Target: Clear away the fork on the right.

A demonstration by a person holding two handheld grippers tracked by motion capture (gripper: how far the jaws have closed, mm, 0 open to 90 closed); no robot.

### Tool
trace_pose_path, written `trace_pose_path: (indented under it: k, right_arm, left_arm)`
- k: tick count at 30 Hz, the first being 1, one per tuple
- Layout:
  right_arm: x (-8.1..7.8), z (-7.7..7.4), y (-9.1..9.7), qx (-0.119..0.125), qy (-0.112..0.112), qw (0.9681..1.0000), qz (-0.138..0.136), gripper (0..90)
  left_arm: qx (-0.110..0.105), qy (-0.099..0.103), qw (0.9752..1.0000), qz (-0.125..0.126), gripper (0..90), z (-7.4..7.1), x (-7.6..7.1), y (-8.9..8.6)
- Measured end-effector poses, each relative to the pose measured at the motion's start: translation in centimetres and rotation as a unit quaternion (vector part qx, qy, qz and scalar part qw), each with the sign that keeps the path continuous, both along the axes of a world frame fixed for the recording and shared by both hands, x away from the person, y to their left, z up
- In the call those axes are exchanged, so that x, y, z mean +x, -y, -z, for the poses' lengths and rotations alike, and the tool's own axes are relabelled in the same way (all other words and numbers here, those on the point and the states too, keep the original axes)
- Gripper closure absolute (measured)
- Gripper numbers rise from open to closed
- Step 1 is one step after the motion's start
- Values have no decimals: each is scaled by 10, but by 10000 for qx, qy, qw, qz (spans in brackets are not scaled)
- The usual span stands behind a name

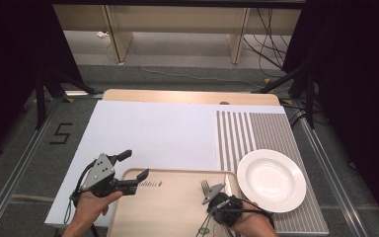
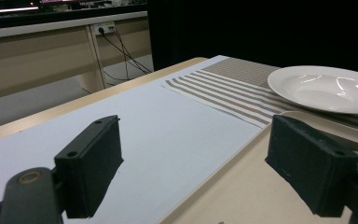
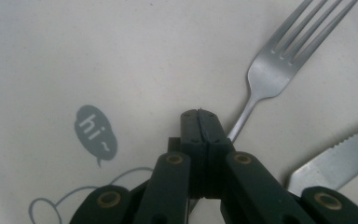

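A steel fork [image 1: 206,186] [image 3: 270,70] lies on a beige tray [image 1: 168,207] [image 3: 51,56], tines pointing away from me. My right gripper [image 1: 211,195] [image 3: 200,114] is shut, its jaws pressed flat together right over the fork's handle, which slips out of sight beneath the right jaw. Whether it touches the fork I cannot tell. A knife blade [image 3: 335,161] lies just right of the fork. My left gripper [image 1: 137,164] [image 2: 200,172] stands open at the tray's far left corner, with nothing between its jaws.
A white plate [image 1: 271,180] [image 2: 326,88] rests on a striped placemat [image 1: 251,133] [image 2: 233,88] to the right of the tray. A white sheet [image 1: 153,133] [image 2: 168,121] covers the table beyond the tray. The tray carries a "hi" speech-bubble print [image 3: 95,133].
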State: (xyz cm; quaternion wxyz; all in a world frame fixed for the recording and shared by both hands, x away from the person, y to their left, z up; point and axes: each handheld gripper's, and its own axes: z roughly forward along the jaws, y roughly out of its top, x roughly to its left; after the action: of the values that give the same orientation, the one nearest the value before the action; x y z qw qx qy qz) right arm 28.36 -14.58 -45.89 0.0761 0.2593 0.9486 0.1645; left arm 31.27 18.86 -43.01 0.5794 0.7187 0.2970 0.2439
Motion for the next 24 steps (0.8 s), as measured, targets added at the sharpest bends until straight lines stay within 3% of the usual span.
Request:
trace_pose_path:
  k: [6, 24]
  right_arm:
    - [3, -1, 8, -19, -36, 9999, 156, 900]
    - [6, -2, 22, -23, -102, 9996, 268, 900]
  left_arm:
    - [-1, 0, 10000, 1, 171, 0, 0, 0]
    - [2, 0, 10000, 1, 171, 0, 0, 0]
